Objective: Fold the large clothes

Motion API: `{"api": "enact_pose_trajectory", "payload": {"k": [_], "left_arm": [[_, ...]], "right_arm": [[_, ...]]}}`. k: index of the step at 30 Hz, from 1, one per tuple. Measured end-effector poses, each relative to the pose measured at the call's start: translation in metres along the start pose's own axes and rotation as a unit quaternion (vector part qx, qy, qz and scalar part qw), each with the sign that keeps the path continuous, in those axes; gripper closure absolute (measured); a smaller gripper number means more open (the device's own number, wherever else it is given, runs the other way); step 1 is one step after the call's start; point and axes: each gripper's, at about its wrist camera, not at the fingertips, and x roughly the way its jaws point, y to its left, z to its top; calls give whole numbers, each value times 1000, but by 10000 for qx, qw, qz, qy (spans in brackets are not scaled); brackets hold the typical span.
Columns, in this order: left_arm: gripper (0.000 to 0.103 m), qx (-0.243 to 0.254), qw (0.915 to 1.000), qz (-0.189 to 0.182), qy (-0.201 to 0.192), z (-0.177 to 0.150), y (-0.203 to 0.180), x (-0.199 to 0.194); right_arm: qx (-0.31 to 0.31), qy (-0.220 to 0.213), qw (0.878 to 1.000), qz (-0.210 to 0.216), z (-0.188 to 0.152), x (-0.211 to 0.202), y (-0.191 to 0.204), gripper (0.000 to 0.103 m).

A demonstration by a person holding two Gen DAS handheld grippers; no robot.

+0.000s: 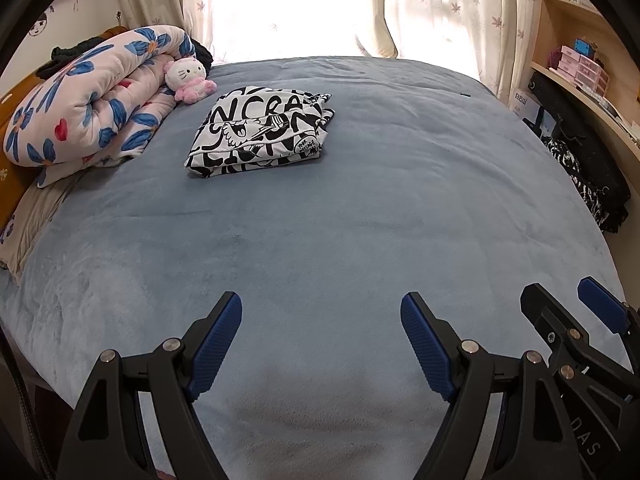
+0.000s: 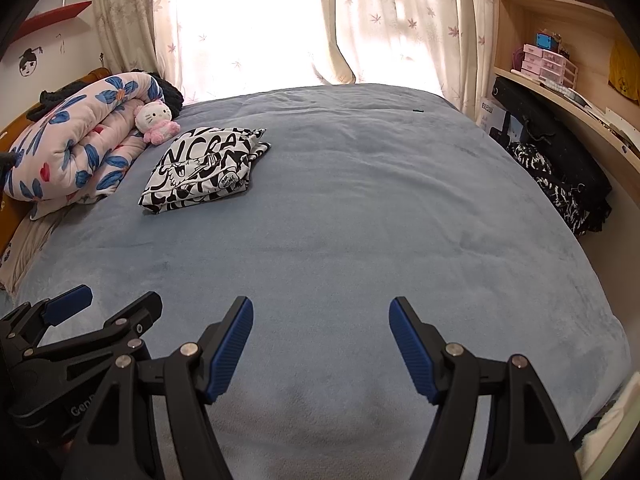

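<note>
While both my tools hang wide open and empty over the near edge of the bed (image 1: 360, 208), the left tool (image 1: 321, 340) and the right tool (image 2: 321, 344) sit side by side. The folded black-and-white garment (image 1: 256, 132) lies far to the left, near the rolled floral quilt (image 1: 92, 96). Reaching there carelessly, I could snag a layer and undo the fold.
</note>
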Motion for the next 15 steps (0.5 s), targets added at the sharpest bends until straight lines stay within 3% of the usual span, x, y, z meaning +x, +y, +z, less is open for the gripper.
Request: {"api": "enact_pose_trajectory", "payload": {"k": [15], "left_arm": [[24,1,10000,36,38,-2,0,2]], "right_arm": [[-1,36,10000,-15,-4,3,-2,32]]}}
